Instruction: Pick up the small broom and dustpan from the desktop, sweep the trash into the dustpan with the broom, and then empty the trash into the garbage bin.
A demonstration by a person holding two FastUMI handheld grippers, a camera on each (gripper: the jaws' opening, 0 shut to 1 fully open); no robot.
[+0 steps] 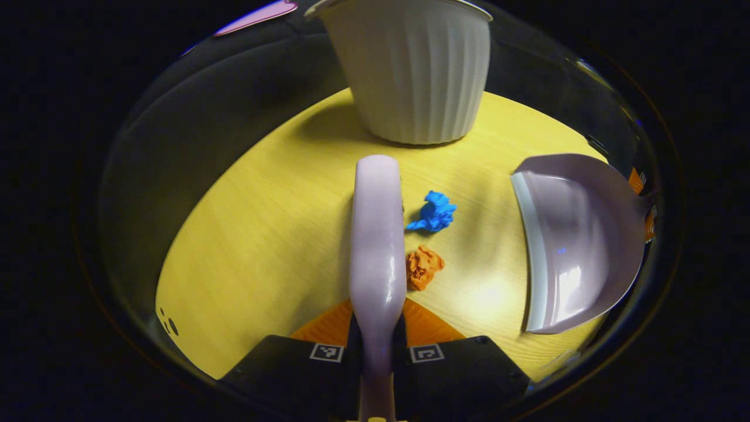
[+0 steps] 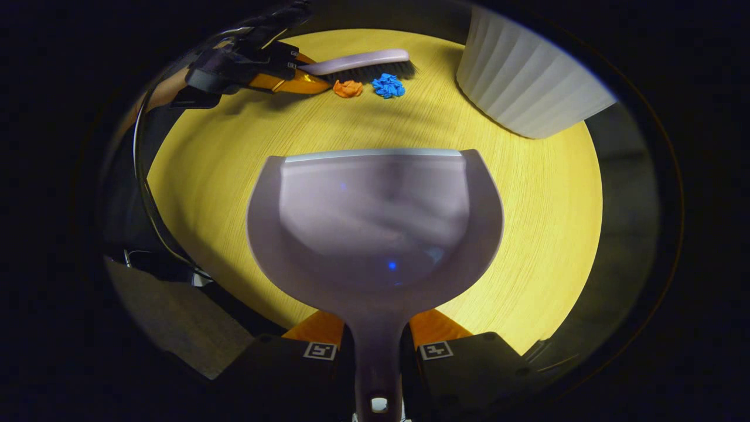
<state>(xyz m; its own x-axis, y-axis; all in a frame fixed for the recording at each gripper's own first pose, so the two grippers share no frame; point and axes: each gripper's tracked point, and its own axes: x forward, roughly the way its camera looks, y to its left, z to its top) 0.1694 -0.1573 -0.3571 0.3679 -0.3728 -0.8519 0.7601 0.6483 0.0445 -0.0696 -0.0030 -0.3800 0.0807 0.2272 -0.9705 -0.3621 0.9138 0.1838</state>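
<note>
A: Starting nearest in the left gripper view, the left tongs [image 1: 375,343] are clenched on the handle of the small broom [image 1: 378,234], one finger on each side. The pale lilac broom back runs straight ahead over the yellow worktop [image 1: 258,223].

B: What lies beside it?

A: An orange paper scrap [image 1: 423,266] sits just beside the broom's right edge, and a blue paper scrap [image 1: 435,212] a little farther on, also close to it. The two scraps are near each other but apart. Bare worktop lies between them and the dustpan [image 1: 577,246], whose pale front lip faces the scraps.

B: And beyond?

A: A white ribbed garbage bin [image 1: 419,70] stands upright on the far part of the worktop, past the broom's tip. To the broom's left the worktop is open out to its curved edge.

B: Now the other side?

A: In the right gripper view, the right tongs [image 2: 378,349] grasp the dustpan [image 2: 375,228] by its handle, a finger pressed on each side. The pan's lip points forward. Beyond it is a broad open stretch of worktop [image 2: 527,234]. Farther off lie the orange scrap [image 2: 348,88] and blue scrap [image 2: 388,85], with the broom [image 2: 363,63] just behind them, bristles down, held by the left tongs [image 2: 293,79]. The bin [image 2: 527,82] stands at the far right, near the worktop's edge.
</note>
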